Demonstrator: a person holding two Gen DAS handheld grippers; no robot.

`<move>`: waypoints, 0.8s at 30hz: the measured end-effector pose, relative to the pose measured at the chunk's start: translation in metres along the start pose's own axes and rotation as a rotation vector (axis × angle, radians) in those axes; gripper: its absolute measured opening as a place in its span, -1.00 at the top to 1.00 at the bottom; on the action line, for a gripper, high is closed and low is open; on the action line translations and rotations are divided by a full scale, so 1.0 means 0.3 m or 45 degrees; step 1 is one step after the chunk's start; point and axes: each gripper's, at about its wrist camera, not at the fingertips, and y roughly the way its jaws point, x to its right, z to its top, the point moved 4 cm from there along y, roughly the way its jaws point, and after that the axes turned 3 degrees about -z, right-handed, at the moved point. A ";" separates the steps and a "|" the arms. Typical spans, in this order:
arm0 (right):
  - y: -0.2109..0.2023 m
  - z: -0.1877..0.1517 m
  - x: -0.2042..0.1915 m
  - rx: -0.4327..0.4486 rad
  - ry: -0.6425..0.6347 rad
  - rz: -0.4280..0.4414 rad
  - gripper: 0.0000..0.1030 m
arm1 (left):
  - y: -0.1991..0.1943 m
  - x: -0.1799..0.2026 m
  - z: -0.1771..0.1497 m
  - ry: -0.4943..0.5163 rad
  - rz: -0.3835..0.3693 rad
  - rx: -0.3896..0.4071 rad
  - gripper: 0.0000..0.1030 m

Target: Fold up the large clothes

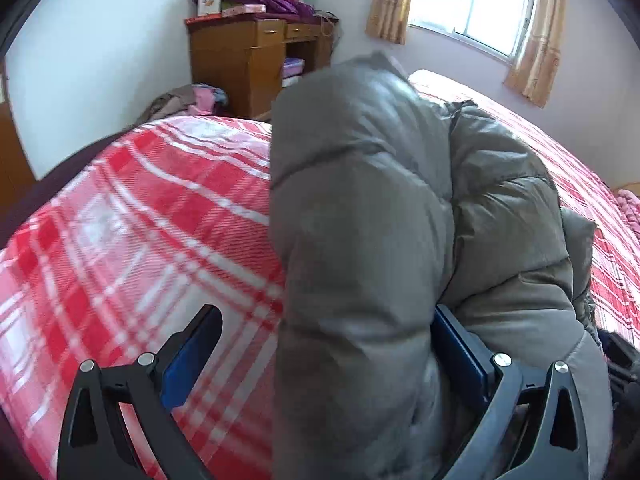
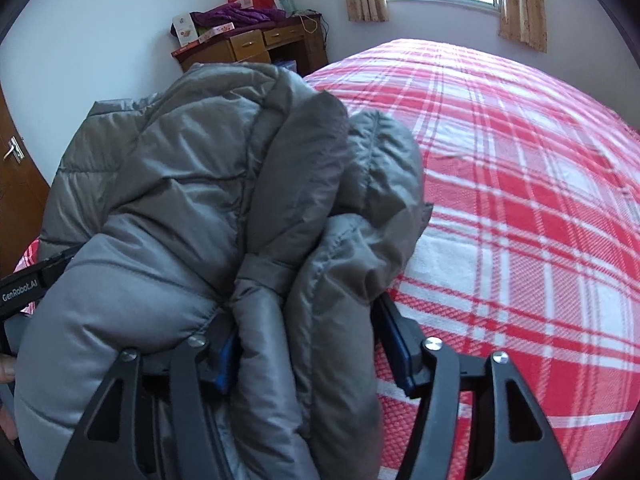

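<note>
A large grey puffer jacket (image 1: 380, 208) is bunched and held up over the red plaid bed (image 1: 140, 208). My left gripper (image 1: 320, 340) stands wide open; the jacket's bulk lies against its right finger (image 1: 460, 344), while the left finger (image 1: 196, 344) is bare over the bedspread. In the right wrist view the same jacket (image 2: 192, 184) fills the left half. My right gripper (image 2: 312, 344) has thick folds of the jacket squeezed between its two blue pads (image 2: 400, 352). The left gripper's body (image 2: 24, 288) shows at the left edge.
A wooden desk (image 1: 256, 56) piled with boxes and purple cloth stands against the far wall beside the bed. A curtained window (image 1: 472, 0) is behind the bed. Loose clothes (image 1: 192, 100) lie by the desk. The plaid bedspread (image 2: 520, 200) spreads to the right. A wooden door (image 2: 16, 184) is at left.
</note>
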 end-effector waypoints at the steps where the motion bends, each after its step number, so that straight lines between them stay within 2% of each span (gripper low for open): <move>1: -0.027 0.010 -0.004 0.010 -0.010 -0.024 -0.22 | -0.037 0.003 -0.001 -0.008 -0.006 0.018 -0.98; 4: -0.160 0.040 -0.024 0.087 -0.011 0.009 -0.32 | -0.213 0.028 -0.003 0.027 -0.054 0.145 -0.98; 6: -0.259 0.054 -0.042 0.156 -0.036 0.016 -0.62 | -0.314 0.044 -0.014 0.072 -0.047 0.190 -0.98; 8: -0.340 0.058 -0.061 0.206 -0.049 0.022 -0.64 | -0.392 0.052 -0.023 0.080 -0.053 0.225 -0.98; 12: -0.458 0.021 -0.108 0.238 -0.067 0.051 -0.64 | -0.518 0.057 -0.039 0.063 -0.073 0.292 -0.98; 17: -0.579 -0.023 -0.156 0.308 -0.093 0.076 -0.65 | -0.592 0.070 -0.038 0.118 -0.061 0.349 -0.98; 24: -0.643 -0.015 -0.168 0.369 -0.093 0.067 -0.66 | -0.606 0.057 -0.036 0.100 -0.083 0.363 -0.98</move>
